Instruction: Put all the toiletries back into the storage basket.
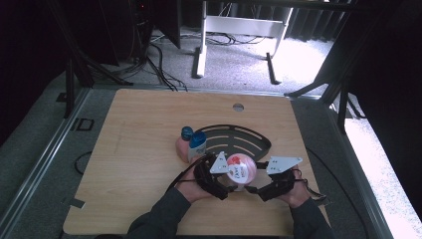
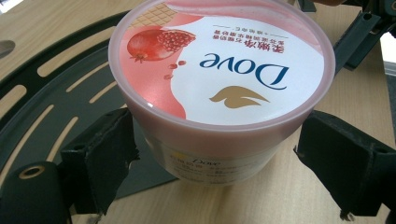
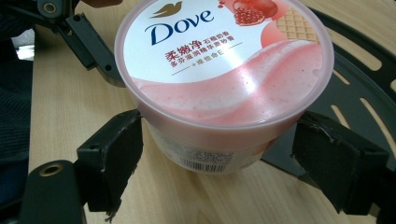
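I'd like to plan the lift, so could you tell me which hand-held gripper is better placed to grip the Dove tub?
Probably the left hand-held gripper: its left pad touches the Dove tub, though both straddle it open, the right hand-held gripper similarly.

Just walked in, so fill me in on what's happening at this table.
A person holds a gripper in each hand, and both flank a pink Dove tub near the table's front edge. The left gripper and the right gripper each have their fingers spread on either side of the tub's body, close to it; firm contact is not clear. The tub sits partly on the edge of a black slotted tray. A blue-capped bottle and a pink item stand just behind-left.
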`<state>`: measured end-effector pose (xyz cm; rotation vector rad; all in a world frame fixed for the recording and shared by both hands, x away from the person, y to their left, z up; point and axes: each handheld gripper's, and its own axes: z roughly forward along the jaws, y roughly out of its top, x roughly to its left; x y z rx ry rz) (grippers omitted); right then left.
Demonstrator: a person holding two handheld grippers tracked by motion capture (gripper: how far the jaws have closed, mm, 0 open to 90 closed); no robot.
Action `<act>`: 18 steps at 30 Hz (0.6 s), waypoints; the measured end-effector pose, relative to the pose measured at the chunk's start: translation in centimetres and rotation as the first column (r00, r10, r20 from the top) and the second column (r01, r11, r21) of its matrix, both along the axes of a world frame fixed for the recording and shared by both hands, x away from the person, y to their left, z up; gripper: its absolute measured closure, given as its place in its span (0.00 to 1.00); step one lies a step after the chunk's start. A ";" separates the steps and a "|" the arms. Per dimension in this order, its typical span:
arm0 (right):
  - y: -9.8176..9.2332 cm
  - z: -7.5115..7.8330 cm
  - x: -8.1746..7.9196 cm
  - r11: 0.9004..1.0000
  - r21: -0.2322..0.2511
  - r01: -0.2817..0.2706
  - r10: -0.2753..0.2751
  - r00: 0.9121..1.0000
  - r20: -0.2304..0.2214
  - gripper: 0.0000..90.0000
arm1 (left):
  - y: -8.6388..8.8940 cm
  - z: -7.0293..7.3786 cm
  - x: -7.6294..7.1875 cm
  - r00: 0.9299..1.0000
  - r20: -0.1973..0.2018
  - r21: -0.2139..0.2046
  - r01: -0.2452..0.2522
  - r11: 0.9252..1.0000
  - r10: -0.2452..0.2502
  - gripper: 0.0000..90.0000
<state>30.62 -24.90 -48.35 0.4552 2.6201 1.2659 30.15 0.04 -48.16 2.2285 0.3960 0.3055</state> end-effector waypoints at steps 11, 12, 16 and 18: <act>-0.4 0.6 1.2 1.000 0.002 0.008 -0.008 1.000 0.007 0.17 | -0.5 0.5 1.1 1.000 0.004 -0.008 -0.012 1.000 0.012 0.13; -0.5 0.6 1.3 1.000 0.004 0.007 -0.007 1.000 0.008 0.17 | -0.6 0.6 1.2 1.000 0.004 -0.011 -0.013 1.000 0.013 0.13; -0.7 0.8 1.6 1.000 0.003 0.009 -0.009 1.000 0.008 0.17 | -0.8 0.7 1.5 1.000 0.006 -0.010 -0.014 1.000 0.014 0.13; -0.8 0.8 1.8 1.000 0.004 0.010 -0.010 1.000 0.008 0.17 | -0.9 0.7 1.7 1.000 0.009 -0.009 -0.016 1.000 0.016 0.13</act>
